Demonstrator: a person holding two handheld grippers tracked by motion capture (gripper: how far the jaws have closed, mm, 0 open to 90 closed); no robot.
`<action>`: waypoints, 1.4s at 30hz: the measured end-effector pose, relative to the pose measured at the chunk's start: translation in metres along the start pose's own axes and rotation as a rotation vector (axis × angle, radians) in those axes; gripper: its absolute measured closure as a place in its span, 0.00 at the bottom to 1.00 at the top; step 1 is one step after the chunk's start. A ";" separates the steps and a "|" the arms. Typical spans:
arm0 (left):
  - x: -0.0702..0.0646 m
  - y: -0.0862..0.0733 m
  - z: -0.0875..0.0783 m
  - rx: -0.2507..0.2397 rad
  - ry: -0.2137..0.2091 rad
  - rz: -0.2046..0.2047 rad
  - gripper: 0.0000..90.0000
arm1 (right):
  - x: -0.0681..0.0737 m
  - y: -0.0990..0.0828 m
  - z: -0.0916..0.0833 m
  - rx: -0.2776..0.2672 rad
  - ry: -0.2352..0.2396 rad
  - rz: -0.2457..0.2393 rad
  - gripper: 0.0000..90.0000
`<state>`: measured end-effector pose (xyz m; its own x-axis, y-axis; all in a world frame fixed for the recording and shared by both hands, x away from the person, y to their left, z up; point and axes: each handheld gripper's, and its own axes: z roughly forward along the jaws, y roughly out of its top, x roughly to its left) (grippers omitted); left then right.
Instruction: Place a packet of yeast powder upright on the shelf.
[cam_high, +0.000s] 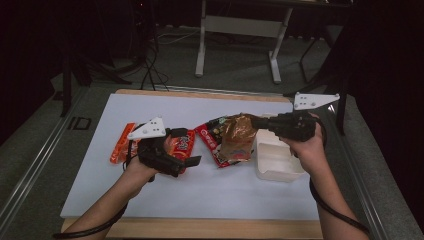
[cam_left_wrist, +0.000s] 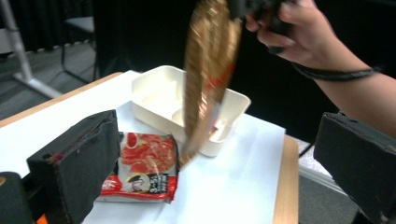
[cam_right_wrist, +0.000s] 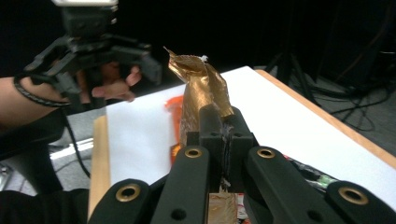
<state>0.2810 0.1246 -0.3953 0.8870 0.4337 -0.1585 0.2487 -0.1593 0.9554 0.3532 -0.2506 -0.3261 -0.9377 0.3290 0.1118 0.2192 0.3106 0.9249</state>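
Above the white box (cam_high: 274, 162), a gold bag (cam_high: 236, 136) hangs.
We pinch its top in our right gripper (cam_high: 260, 121); our left gripper (cam_high: 192, 161) stands spread wide, holding nothing, beside red packets (cam_high: 182, 145) on the table (cam_high: 210, 187).

Both forearms came in from the bottom of the high view. The left hand (cam_high: 142, 167) held the left gripper (cam_high: 192, 161) low over the table, pointing right, its jaws spread wide with nothing between them. The right hand (cam_high: 305, 142) held the right gripper (cam_high: 255, 121) higher, pointing left, its jaws pressed together on the top edge of a gold packet (cam_high: 237, 135) that hung from them. A cable trailed from each gripper along the forearm.
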 end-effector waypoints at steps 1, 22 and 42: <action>0.000 -0.004 -0.001 -0.001 -0.001 0.004 0.01 | -0.002 0.001 -0.001 -0.001 -0.006 0.000 0.99; 0.011 -0.079 -0.037 0.014 0.052 -0.043 0.01 | -0.056 0.027 -0.035 -0.034 -0.158 0.010 0.99; 0.015 -0.116 -0.052 0.026 0.109 -0.095 0.01 | -0.118 -0.010 -0.062 -0.025 -0.310 0.085 0.99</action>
<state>0.2452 0.1959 -0.4958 0.8119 0.5415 -0.2182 0.3402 -0.1351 0.9306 0.4444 -0.3481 -0.3263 -0.7884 0.6103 0.0766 0.2829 0.2491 0.9262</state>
